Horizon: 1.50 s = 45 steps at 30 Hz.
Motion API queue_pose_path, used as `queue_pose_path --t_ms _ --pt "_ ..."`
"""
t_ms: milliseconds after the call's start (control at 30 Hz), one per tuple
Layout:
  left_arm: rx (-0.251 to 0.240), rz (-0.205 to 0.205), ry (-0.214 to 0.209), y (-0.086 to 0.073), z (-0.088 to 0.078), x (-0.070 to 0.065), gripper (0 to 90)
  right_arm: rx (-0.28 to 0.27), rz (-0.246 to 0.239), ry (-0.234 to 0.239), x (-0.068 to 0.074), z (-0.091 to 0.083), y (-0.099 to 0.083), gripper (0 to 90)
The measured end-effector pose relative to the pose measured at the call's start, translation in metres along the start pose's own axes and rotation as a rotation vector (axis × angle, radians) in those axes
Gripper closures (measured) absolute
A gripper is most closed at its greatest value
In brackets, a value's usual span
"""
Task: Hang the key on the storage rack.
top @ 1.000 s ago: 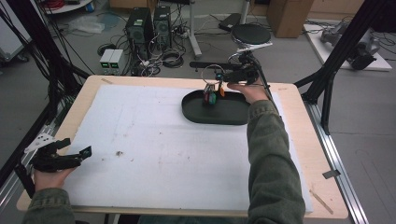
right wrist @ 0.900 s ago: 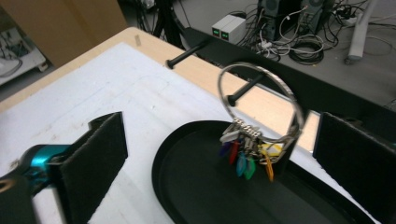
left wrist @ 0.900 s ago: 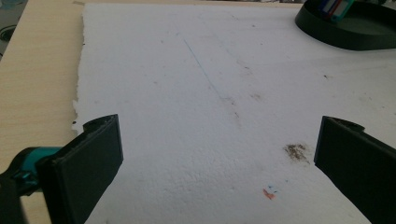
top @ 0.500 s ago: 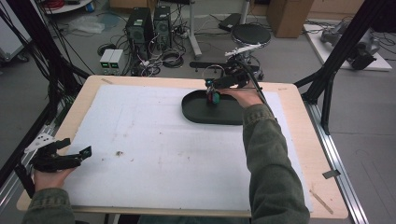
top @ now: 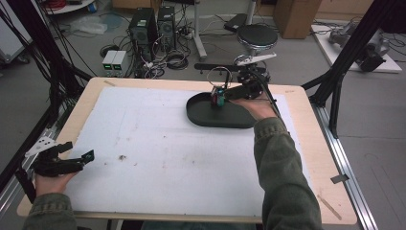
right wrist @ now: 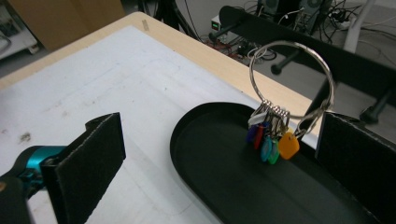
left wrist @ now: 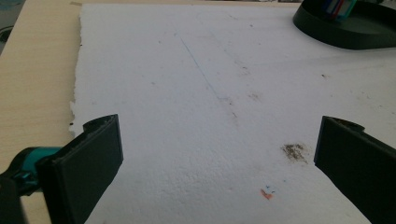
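Key ring [right wrist: 290, 79] with coloured tags over black tray [right wrist: 224, 186], ring propped against right tool [right wrist: 219, 163]; jaws just opened, released. Step: drop-off. Next: withdraw clear. Left tool [left wrist: 217, 158] open, idle on surface [top: 143, 143].

Key ring [right wrist: 292, 77] with coloured tags [right wrist: 271, 142] hangs over black tray [right wrist: 210, 163], beside right finger.

A lab: computer towers [top: 153, 24], tangled cables [top: 167, 60], black rig frame [top: 354, 52].
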State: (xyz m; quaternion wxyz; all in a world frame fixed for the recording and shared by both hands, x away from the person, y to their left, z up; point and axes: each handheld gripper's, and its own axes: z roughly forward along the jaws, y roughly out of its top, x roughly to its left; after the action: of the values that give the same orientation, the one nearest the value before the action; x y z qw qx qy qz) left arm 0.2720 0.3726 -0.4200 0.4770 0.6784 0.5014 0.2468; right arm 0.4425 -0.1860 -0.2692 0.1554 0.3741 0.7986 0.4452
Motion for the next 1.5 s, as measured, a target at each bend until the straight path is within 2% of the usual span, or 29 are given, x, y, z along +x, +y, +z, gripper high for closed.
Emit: queue_pose_path --t_ms 467,700,900,933,1200,1500 --pt "-0.002 -0.001 -0.003 0.000 -0.001 0.000 1.7 -0.034 0.052 -0.076 -0.011 -0.027 -0.045 0.6" --pt "-0.004 -0.003 -0.005 0.001 0.000 0.000 1.7 -0.043 0.042 -0.128 -0.012 -0.042 -0.062 0.6" --pt "-0.008 -0.007 -0.005 0.001 0.000 0.000 1.7 -0.064 0.077 -0.152 -0.018 -0.055 -0.079 0.6" --pt "-0.009 -0.007 -0.005 0.001 0.000 0.001 1.7 -0.066 0.090 -0.162 -0.019 -0.059 -0.088 0.6" --pt "-0.012 -0.009 -0.006 0.001 0.000 0.000 1.7 -0.047 0.114 -0.193 -0.023 -0.066 -0.117 0.6" --pt "-0.002 0.000 -0.004 0.001 0.002 -0.001 1.7 -0.051 0.136 -0.216 -0.024 -0.074 -0.136 0.6"
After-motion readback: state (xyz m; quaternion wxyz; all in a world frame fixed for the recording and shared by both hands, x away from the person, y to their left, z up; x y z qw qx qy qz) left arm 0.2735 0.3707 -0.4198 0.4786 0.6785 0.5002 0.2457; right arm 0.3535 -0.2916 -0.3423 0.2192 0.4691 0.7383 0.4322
